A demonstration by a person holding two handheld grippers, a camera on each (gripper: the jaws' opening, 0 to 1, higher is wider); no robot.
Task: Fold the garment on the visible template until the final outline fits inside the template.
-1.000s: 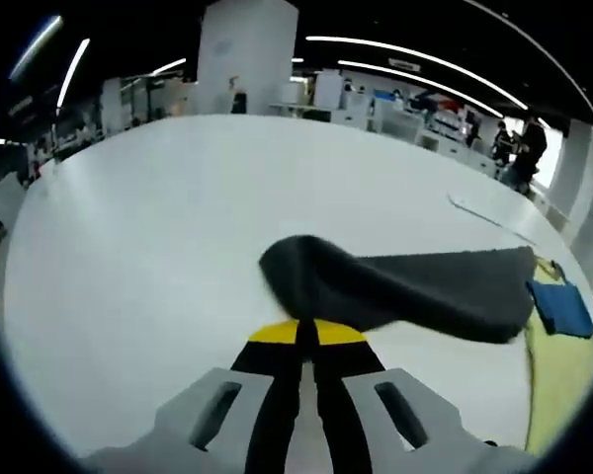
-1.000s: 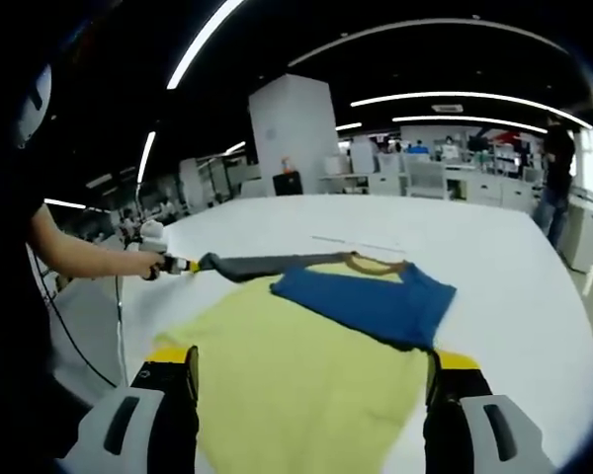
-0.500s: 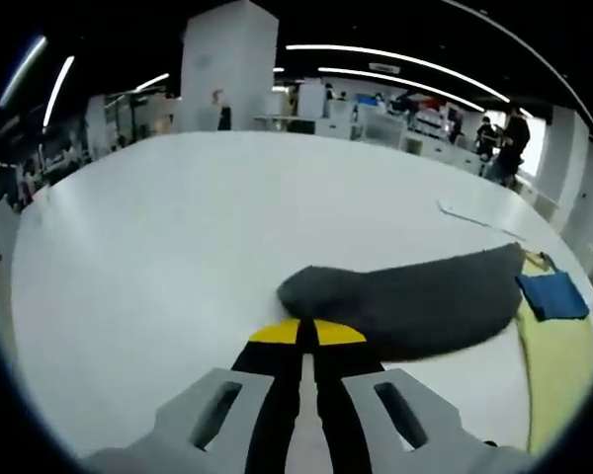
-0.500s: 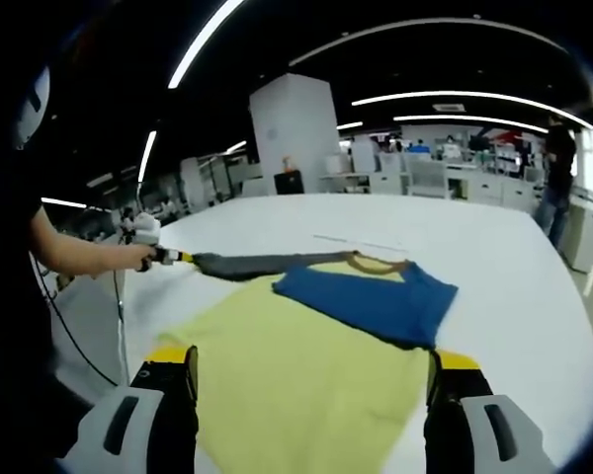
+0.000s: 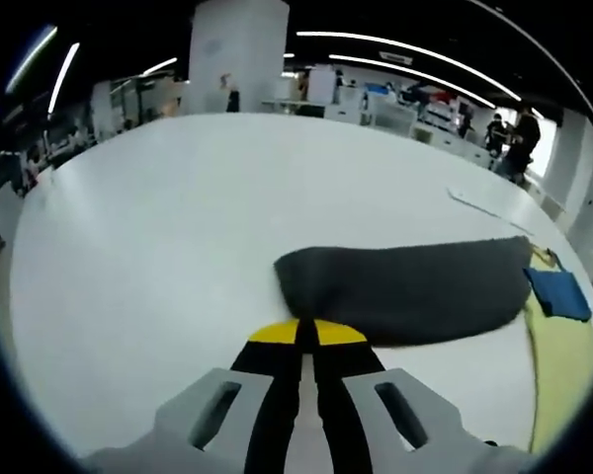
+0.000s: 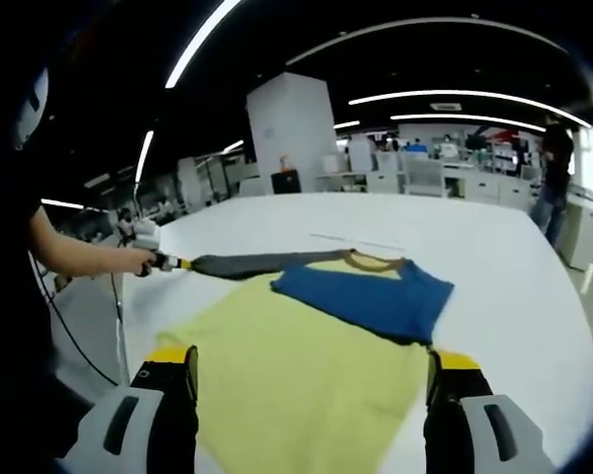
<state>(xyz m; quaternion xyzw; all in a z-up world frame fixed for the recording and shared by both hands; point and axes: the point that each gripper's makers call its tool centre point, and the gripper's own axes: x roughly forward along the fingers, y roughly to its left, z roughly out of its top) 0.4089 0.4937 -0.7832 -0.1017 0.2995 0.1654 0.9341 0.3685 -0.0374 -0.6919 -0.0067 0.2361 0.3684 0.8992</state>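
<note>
Left hand-held gripper [image 5: 307,334] clamped on grey sleeve [image 5: 410,292], right hand-held gripper [image 6: 314,380] spread apart above yellow garment [image 6: 296,380]

Looks like a big open-plan lab or industrial office floor. Dark ceiling with long LED strip lights [image 6: 430,22], a fat white square column [image 6: 295,133], rows of desks and white cabinets [image 6: 430,178] in the back, a person standing [image 6: 555,158] over there, and one huge white worktop [image 5: 178,227].

Bright ceiling strip lights [image 6: 455,101], glaring white table [image 5: 178,217], fisheye-warped edges.
</note>
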